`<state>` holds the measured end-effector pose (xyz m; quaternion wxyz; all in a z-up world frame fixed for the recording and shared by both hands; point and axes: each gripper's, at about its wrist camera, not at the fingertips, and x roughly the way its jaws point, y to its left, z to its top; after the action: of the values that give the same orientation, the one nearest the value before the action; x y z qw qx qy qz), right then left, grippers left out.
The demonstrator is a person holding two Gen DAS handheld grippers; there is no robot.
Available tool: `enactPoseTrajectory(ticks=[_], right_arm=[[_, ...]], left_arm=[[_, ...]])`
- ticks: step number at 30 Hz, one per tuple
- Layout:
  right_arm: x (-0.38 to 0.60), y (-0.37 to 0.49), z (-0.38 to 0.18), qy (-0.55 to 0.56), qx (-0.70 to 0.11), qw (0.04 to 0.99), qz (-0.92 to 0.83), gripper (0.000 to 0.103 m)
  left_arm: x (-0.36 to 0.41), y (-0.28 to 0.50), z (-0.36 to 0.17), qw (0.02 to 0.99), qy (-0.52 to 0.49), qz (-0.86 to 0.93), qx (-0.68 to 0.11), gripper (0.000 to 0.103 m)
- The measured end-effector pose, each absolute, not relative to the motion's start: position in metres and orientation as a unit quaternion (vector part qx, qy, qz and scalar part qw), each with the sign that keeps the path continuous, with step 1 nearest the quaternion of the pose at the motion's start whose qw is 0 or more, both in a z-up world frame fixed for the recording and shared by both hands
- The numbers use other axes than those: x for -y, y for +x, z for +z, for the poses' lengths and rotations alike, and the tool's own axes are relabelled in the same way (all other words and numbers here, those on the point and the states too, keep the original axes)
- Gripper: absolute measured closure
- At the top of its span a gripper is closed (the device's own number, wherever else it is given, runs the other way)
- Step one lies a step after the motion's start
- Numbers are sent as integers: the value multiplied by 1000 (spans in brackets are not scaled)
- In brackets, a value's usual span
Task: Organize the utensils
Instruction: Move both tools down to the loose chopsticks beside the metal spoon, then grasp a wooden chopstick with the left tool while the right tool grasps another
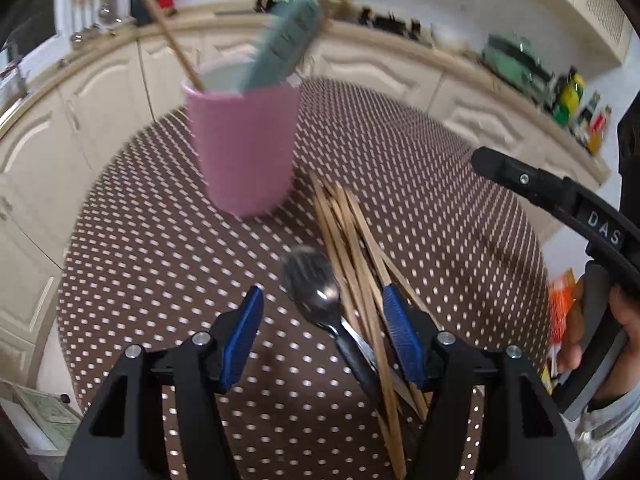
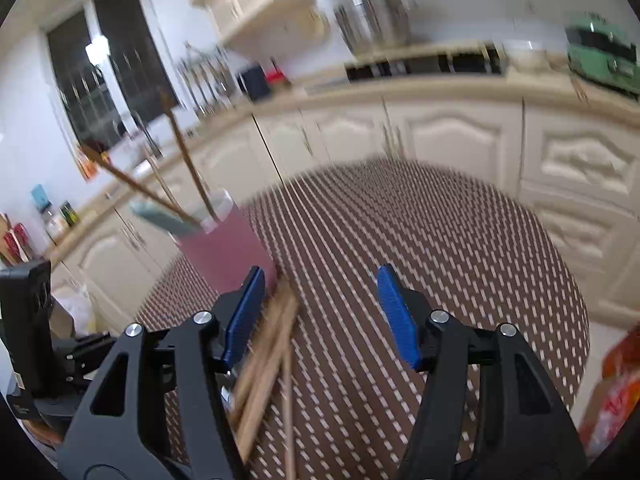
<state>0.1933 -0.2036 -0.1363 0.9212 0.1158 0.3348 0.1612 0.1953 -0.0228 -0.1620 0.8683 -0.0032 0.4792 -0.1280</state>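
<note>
While both grippers gape empty, left gripper (image 1: 323, 336) should straddle the spoon (image 1: 316, 292) beside the chopsticks (image 1: 360, 248), pinching its handle squarely.

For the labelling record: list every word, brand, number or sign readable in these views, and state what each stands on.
"DAS": white letters on the black body of the right gripper, seen in the left wrist view.
Orange packet at the table's edge: print blurred, unreadable.
Bottles and packets on the far counter: labels too small and blurred.
Nothing else legible in either view.

Open-jawed left gripper (image 1: 323, 344) hovers over spoon (image 1: 316, 292) and chopsticks (image 1: 360, 264) beside pink cup (image 1: 244, 148).
</note>
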Motion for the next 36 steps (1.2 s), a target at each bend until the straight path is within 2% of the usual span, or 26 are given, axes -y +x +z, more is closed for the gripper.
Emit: enactPoseTrajectory(ticks=[3,4,5,8,11,16,18,20,22,36], right_arm=[[209,192,-151,116,-369,909,155,44],[212,194,-155,118,-378,905,156,44],[212,193,-158,119,-382,903,156,44],[215,189,-165,119,-393,898,156,44],[216,187,-169,123,-401,894,161,43],[218,187,-170,125,-405,891,164,42],[222,187,-171,130,-408,889,165,42],[224,186,-172,131,-409,888,163,42],[227,185,-172,132,-410,888,163,42],[193,196,-166,85,-445,873,178,42]], left_arm=[[34,205,-168,857,6,-131,-498,42],[37,208,-168,856,7,-131,-501,45],[40,212,-169,853,9,-130,-506,53],[49,225,-173,839,12,-135,-527,57],[56,236,-181,830,20,-129,-542,68],[63,254,-188,821,16,-129,-557,73],[64,259,-189,821,17,-125,-557,78],[65,261,-188,822,16,-126,-554,90],[66,266,-186,822,11,-129,-555,95],[19,235,-163,844,-45,-137,-517,97]])
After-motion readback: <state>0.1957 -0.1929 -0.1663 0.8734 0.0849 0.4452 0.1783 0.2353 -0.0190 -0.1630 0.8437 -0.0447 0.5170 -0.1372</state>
